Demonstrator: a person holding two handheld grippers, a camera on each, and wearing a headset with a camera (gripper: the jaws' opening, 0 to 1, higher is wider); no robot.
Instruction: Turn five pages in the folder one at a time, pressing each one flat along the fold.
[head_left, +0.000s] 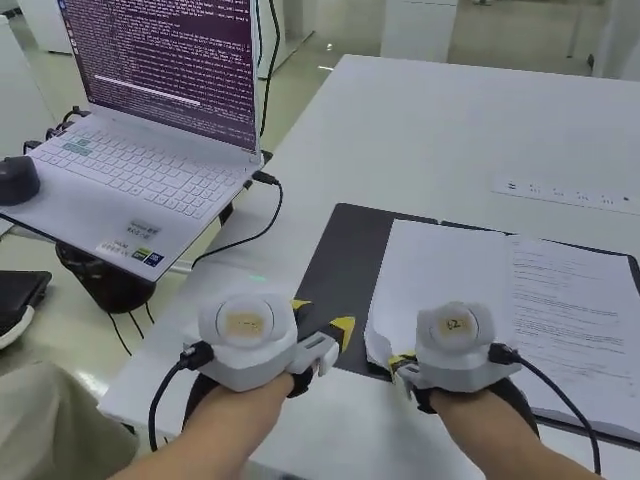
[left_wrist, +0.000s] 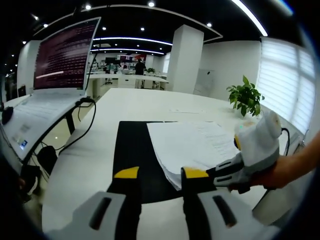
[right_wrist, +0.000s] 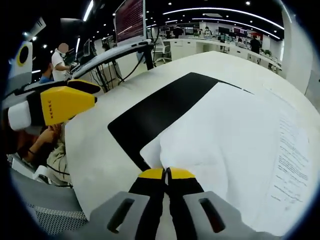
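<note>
Jaws of the right claw (right_wrist: 166, 173) sit together at the corner of the white pages (right_wrist: 225, 130); I cannot tell whether they pinch a sheet. The left claw (left_wrist: 160, 173), jaws apart, hovers over the black cover of the open folder (left_wrist: 131, 145), which lies along the table's (left_wrist: 150, 102) near edge.

**An open-plan office**

At the upper left of the head view stands an open white laptop (head_left: 150, 150) with lines of text on its screen, a black mouse (head_left: 15, 180) beside it. The long white desk (head_left: 430, 130) carries a white power strip (head_left: 565, 193) and a black folder of printed pages (head_left: 340, 260). In the left gripper view, rows of further white desks (left_wrist: 125, 79) stand under recessed ceiling lights (left_wrist: 150, 4). Also there are a white square column (left_wrist: 185, 60), a green potted plant (left_wrist: 246, 97) and slatted window blinds (left_wrist: 282, 75) at the right.
</note>
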